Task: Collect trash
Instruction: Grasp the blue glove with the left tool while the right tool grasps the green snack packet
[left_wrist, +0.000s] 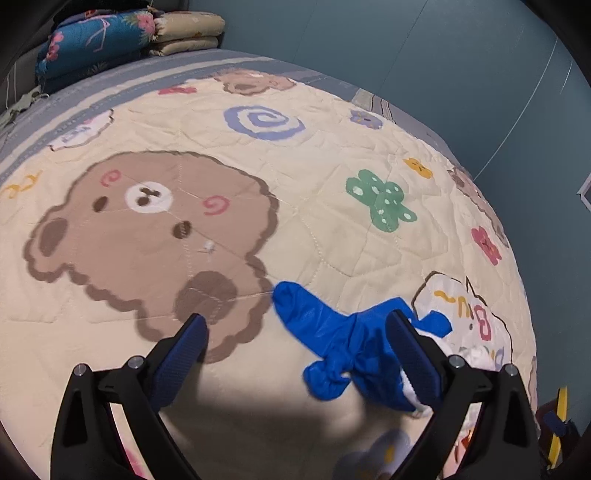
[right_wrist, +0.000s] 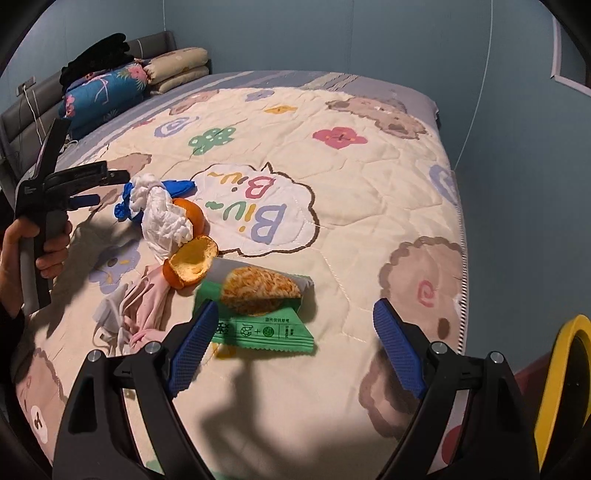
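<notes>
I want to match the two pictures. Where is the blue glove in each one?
Left wrist view: the blue glove lies low and right of centre, between the open left gripper fingers.
Right wrist view: the glove is at middle left, partly under white tissue.
Shared landmark: the "Biu Biu" speech bubble beside it.

We lose part of the blue glove (left_wrist: 343, 347) behind the left tool's (left_wrist: 299, 354) right finger in the left wrist view; the tissue (left_wrist: 476, 356) past it is mostly hidden too. The speck (left_wrist: 208, 248) on the bear print is too small to identify. In the right wrist view, the tissue (right_wrist: 162, 218) covers most of the glove (right_wrist: 125, 206). The yellow ring (right_wrist: 565, 387) is cut off at the right edge. The wrapper's (right_wrist: 258, 314) small print is unreadable.
</notes>
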